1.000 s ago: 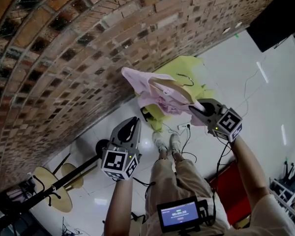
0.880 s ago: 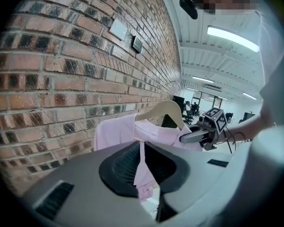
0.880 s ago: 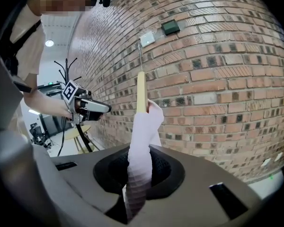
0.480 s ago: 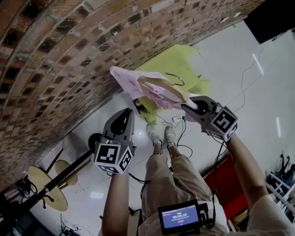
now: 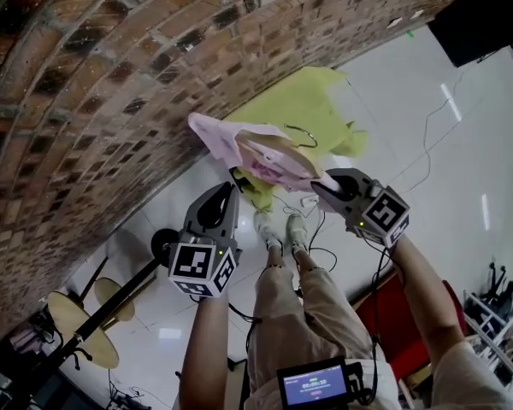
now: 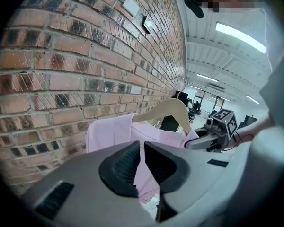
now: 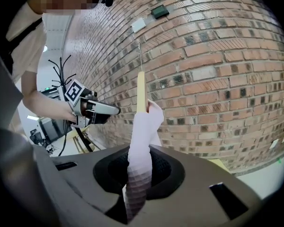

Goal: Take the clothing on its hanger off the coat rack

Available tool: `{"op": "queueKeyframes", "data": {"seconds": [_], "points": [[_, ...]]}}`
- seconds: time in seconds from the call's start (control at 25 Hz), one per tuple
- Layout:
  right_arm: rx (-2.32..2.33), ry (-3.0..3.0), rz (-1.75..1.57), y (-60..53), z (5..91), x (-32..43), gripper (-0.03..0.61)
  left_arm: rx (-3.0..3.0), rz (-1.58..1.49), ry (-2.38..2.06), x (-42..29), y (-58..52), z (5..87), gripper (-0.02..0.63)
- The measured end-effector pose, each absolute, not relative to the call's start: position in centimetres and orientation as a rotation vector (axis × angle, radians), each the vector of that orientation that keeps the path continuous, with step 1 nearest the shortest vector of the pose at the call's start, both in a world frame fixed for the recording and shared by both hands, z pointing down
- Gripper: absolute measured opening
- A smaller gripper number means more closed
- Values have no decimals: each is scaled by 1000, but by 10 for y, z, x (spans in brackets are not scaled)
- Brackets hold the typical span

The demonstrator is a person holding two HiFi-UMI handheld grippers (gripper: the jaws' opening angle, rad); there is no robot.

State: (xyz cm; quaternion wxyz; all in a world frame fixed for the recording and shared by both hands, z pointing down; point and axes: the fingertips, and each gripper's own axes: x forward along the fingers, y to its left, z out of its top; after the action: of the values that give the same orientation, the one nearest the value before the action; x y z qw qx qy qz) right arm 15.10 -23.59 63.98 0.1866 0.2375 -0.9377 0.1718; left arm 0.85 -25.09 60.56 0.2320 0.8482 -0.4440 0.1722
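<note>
A: Brick wall [image 5: 94, 101], pale floor [image 5: 462, 143]. Head view?
B: Pink shirt [image 5: 239, 139] on hanger [image 5: 278, 141], up in the air beside the wall. Right gripper [image 5: 318, 186] at its end; left gripper [image 5: 229, 190] apart from it.
A: Left gripper view?
B: Jaws almost pressed together, nothing between them. Shirt [image 6: 109, 131] beyond.
A: Right gripper view?
B: Jaws pinching shirt [image 7: 143, 126] cloth under the hanger [image 7: 141, 91] end.

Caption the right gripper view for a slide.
Right gripper shut on pink garment draped on wooden hanger, brick wall behind.
</note>
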Motion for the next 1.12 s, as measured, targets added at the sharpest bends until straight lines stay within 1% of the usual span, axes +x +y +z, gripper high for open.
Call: {"op": "queueKeyframes", "data": {"seconds": [0.32, 0.6, 0.76, 1.12], "points": [[723, -2641, 549, -251, 683, 159, 20, 2302, 523, -1196, 15, -263, 654, 35], [774, -2640, 622, -262, 721, 168, 20, 2252, 643, -1235, 21, -283, 719, 37], [756, -2614, 621, -263, 737, 169, 20, 2217, 698, -1266, 26, -305, 751, 80], [759, -2575, 679, -273, 777, 176, 20, 2234, 730, -1212, 48, -335, 781, 81]]}}
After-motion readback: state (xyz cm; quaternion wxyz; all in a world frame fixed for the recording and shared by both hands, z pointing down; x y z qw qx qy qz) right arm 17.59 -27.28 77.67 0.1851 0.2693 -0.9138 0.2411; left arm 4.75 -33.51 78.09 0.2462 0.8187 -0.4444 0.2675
